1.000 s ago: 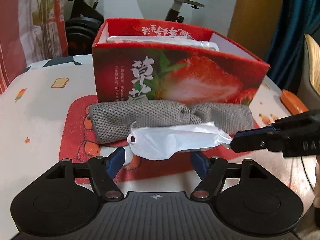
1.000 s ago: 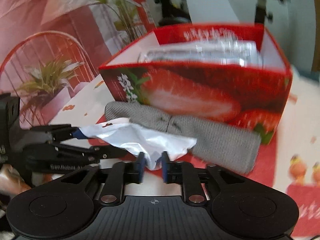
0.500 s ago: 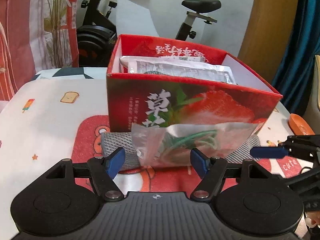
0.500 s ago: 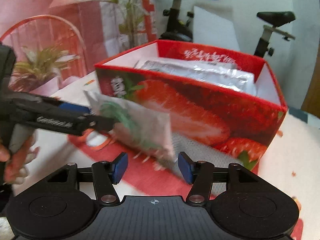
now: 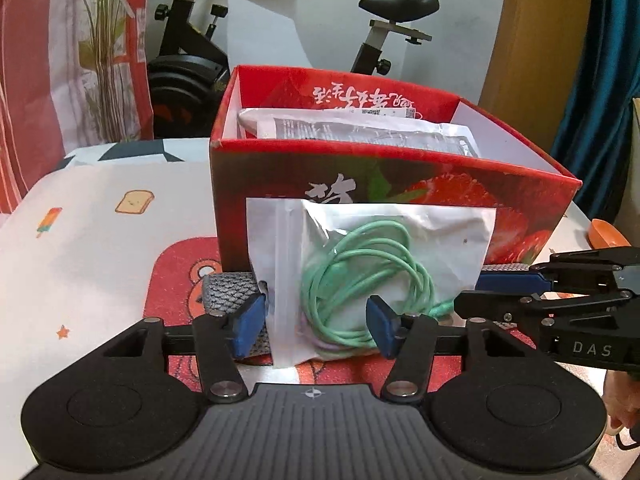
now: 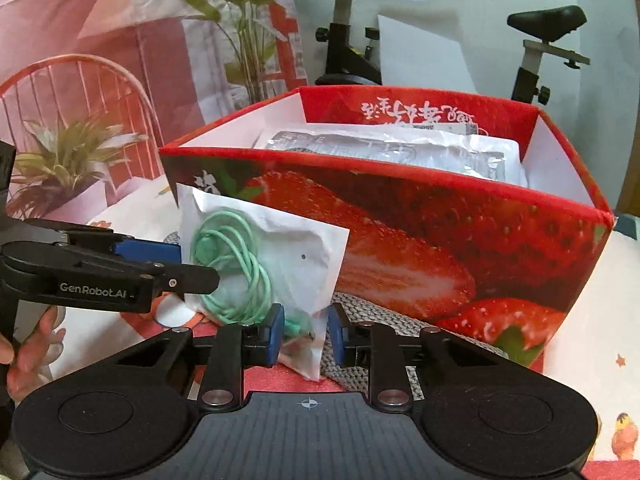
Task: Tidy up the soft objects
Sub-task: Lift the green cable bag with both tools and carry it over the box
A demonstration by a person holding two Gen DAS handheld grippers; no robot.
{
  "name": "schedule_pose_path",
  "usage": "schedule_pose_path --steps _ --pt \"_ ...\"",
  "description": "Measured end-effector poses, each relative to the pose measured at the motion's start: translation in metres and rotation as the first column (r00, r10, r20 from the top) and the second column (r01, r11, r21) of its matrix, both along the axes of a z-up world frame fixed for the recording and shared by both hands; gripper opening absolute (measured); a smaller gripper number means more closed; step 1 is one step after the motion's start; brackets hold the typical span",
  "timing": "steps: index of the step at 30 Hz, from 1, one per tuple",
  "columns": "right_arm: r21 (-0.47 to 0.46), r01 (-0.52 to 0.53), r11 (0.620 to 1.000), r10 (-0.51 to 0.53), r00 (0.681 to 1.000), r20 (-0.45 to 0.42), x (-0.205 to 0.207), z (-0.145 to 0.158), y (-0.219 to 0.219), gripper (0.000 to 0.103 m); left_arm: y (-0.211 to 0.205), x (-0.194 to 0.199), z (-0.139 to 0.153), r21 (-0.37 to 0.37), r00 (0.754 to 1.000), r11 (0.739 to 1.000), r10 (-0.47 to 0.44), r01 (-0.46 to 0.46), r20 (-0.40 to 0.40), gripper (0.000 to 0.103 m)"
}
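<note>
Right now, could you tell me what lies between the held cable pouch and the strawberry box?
A grey knitted cloth lies along the box's base, behind the pouch, clearest in the right wrist view.

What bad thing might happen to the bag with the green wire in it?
1. Both the left gripper and the right gripper are closing on the clear bag at once; pulling apart might tear the thin plastic.
2. The jaws may pinch the green cable inside, not just the plastic.
3. The bag hangs below the red strawberry box's rim; unless lifted higher, it may bump the front wall instead of going in.
</note>
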State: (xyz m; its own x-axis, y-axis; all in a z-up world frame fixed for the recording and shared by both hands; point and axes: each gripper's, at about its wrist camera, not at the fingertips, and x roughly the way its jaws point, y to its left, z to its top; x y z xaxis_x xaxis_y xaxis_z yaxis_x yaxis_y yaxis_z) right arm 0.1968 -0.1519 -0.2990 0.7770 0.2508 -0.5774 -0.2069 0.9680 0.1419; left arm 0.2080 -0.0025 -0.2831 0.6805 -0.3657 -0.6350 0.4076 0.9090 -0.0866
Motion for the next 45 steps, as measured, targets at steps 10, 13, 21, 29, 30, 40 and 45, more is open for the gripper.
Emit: schedule_pose_path --steps 10,13,21,29,30,40,45 --pt "0.051 0.028 0.998 -0.027 1.000 -0.016 0.010 -0.007 -0.002 0.026 0.006 0.008 -0.006 -0.033 1.000 0.999 -0.007 0.006 -0.018 0.060" --pt "0.078 0.039 0.996 -0.038 0.999 -0.020 0.011 -0.009 -0.003 0.026 0.006 0.009 -0.007 -0.045 1.000 0.999 -0.017 0.016 -0.020 0.054" --pt "0.126 0.057 0.990 -0.055 0.998 -0.023 0.003 -0.010 -0.005 0.023 0.012 0.007 -0.006 -0.101 0.998 0.995 -0.022 0.017 -0.056 0.037" --pt "0.134 0.089 0.987 -0.085 0.996 -0.036 -0.002 -0.013 -0.011 0.020 0.009 0.009 -0.011 -0.083 0.997 0.996 -0.031 0.026 -0.069 0.052" --pt "0.132 0.089 0.987 -0.086 0.996 -0.035 -0.002 -0.012 -0.011 0.020 0.009 0.012 -0.011 -0.084 0.997 0.996 -0.030 0.024 -0.075 0.052" --pt "0.129 0.099 0.987 -0.098 0.995 -0.012 -0.011 -0.009 -0.008 0.019 0.002 0.007 -0.010 -0.106 0.992 0.991 -0.088 0.078 -0.095 0.031" --pt "0.147 0.105 0.984 -0.108 0.994 0.014 -0.022 -0.003 -0.011 0.019 0.006 -0.004 -0.008 -0.135 0.991 0.988 -0.085 0.070 -0.103 0.027"
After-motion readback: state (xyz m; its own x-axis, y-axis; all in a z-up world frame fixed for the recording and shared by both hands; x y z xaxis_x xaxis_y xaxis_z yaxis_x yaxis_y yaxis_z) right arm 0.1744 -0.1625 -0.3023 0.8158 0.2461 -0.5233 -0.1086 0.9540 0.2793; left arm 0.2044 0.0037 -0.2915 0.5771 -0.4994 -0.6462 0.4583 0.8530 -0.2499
